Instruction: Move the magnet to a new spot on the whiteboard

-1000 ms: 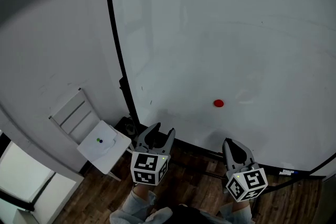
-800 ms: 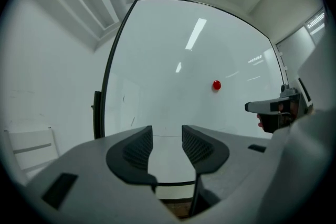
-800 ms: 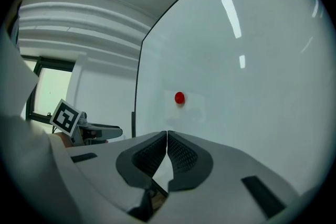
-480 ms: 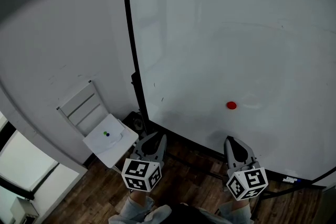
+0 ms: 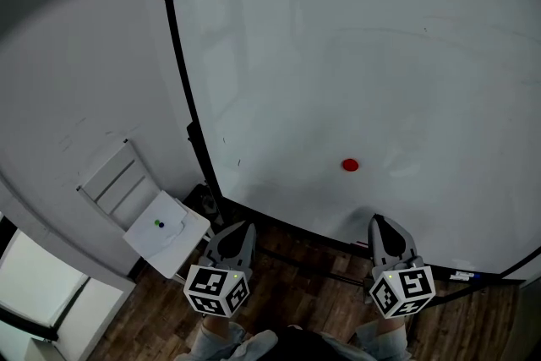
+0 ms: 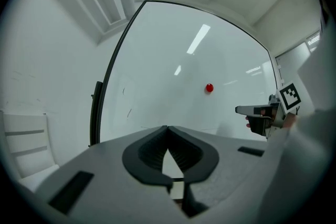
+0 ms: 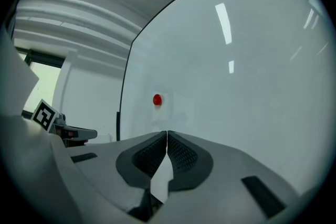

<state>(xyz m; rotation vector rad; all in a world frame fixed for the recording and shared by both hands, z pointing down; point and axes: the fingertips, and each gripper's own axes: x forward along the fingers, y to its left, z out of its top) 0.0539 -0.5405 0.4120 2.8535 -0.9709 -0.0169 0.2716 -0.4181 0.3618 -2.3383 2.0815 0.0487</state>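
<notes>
- A red magnet [image 5: 350, 165] clings low on the whiteboard [image 5: 355, 55], alone on the bare white face, a little above the board's bottom edge.
- My left hand-held gripper [image 5: 240, 227] hangs below the board's lower left corner. Its jaws have just closed and meet tip to tip with nothing between them.
- My right hand-held gripper [image 5: 382, 221] is clenched as well and empty. It sits just under the bottom edge, slightly right of the magnet and apart from it.
- In the right gripper view the magnet stands above the shut tips, a touch to their left. In the left gripper view it sits higher and off to the right.
- The scene fits two stages: a magnet waiting at its old place to be fetched, or one already parked at its new place with both tools standing clear. I cannot tell which.
- As I judge it, my right tool has the straighter line to the disc.
- The disc offers only a thin rim to grip and would likely slide along the board more readily than pull free.
- Closed tips are best kept off the board face, so that nothing nudges the disc by accident.
</notes>
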